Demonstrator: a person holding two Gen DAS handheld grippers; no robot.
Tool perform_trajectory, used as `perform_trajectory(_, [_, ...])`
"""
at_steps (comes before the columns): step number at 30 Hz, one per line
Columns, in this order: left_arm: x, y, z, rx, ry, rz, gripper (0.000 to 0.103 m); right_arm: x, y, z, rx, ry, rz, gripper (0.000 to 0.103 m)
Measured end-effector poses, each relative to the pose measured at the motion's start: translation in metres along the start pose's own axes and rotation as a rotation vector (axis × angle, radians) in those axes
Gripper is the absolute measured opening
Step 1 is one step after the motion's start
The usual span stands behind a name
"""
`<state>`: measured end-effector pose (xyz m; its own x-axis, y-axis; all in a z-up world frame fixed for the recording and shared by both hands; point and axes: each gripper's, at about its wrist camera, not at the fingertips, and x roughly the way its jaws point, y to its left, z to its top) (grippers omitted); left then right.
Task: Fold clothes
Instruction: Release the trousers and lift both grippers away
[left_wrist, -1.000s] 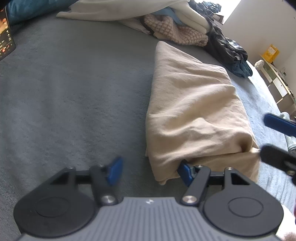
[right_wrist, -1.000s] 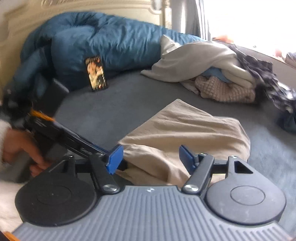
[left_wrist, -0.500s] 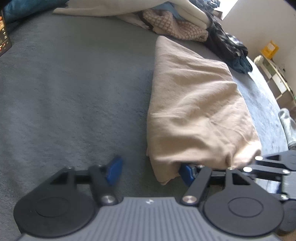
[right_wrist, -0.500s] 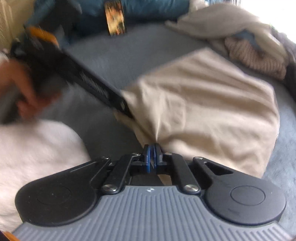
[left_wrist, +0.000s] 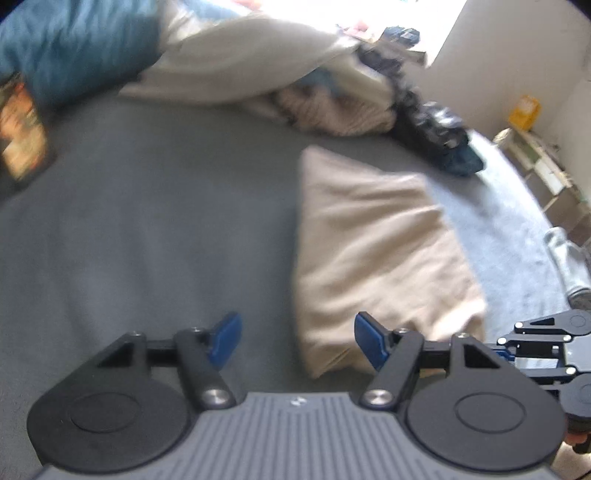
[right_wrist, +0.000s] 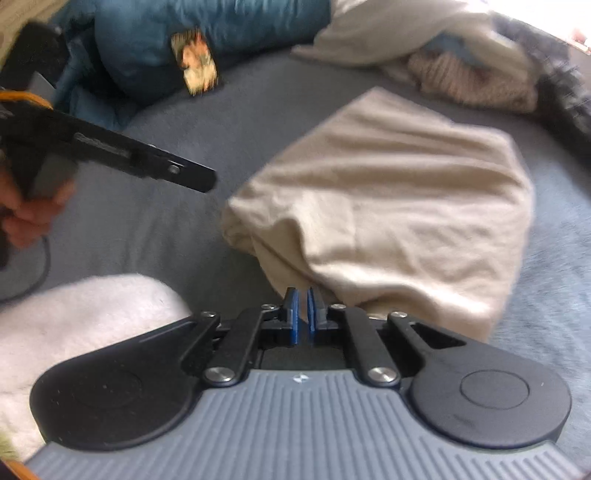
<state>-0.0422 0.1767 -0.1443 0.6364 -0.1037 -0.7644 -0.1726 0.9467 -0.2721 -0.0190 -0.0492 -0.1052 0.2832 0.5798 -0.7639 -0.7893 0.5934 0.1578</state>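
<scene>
One beige garment (left_wrist: 373, 251) lies folded into a long bundle on the grey bed (left_wrist: 147, 229), its near end just ahead of both grippers. The right gripper (right_wrist: 303, 310) sits at that near end with its blue fingers (right_wrist: 294, 314) pressed almost together; a thin slit shows between them, and whether any cloth is caught in it I cannot tell, since the hem lies just beyond the tips. The left gripper (left_wrist: 295, 341) hangs over the near left corner with fingers spread wide, holding nothing; that corner lies between its pads.

By my judgement the step in hand is taking hold of the near end for another fold, bringing it toward the far end. That calls for the left fingers to close on the corner and for both grips to lift level, so the layers do not slide apart.

Open bed stretches to the left of the garment, good room for moving. Beyond the far end a pile of clothes (left_wrist: 332, 107) sits near, so the fold must land short of it. A phone (right_wrist: 195, 66) leans against the blue duvet (right_wrist: 155, 33), well apart. On the right the bed edge (left_wrist: 532, 236) runs close.
</scene>
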Motion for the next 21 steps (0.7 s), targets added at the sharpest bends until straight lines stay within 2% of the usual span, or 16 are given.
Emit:
perform_trajectory(3, [0.013, -0.026, 0.006, 0.069, -0.006, -0.032, 0.069, -0.019, -0.009, 0.007, 0.072, -0.078, -0.049, 0.005])
perform_trajectory(6, [0.039, -0.044, -0.002, 0.155, 0.034, 0.003, 0.069, -0.014, -0.021, 0.014, 0.152, -0.103, -0.086, 0.006])
perform_trajectory(9, [0.069, -0.038, -0.018, 0.178, 0.124, 0.075, 0.073, 0.02, -0.034, 0.007, 0.21, 0.014, -0.126, 0.007])
perform_trajectory(11, [0.079, -0.024, -0.019, 0.109, 0.18, 0.051, 0.074, 0.045, -0.048, -0.004, 0.285, 0.105, -0.143, 0.007])
perform_trajectory(12, [0.078, -0.019, -0.017, 0.082, 0.177, 0.033, 0.074, 0.047, -0.053, -0.007, 0.32, 0.095, -0.13, 0.006])
perform_trajectory(15, [0.074, -0.02, -0.015, 0.118, 0.173, 0.041, 0.078, 0.046, -0.061, -0.004, 0.368, 0.096, -0.104, 0.006])
perform_trajectory(18, [0.059, -0.023, -0.015, 0.157, 0.172, 0.047, 0.077, 0.037, -0.064, -0.003, 0.392, 0.097, -0.08, 0.007])
perform_trajectory(21, [0.038, -0.021, -0.009, 0.189, 0.157, 0.061, 0.077, 0.011, -0.069, 0.002, 0.401, 0.033, -0.084, 0.014])
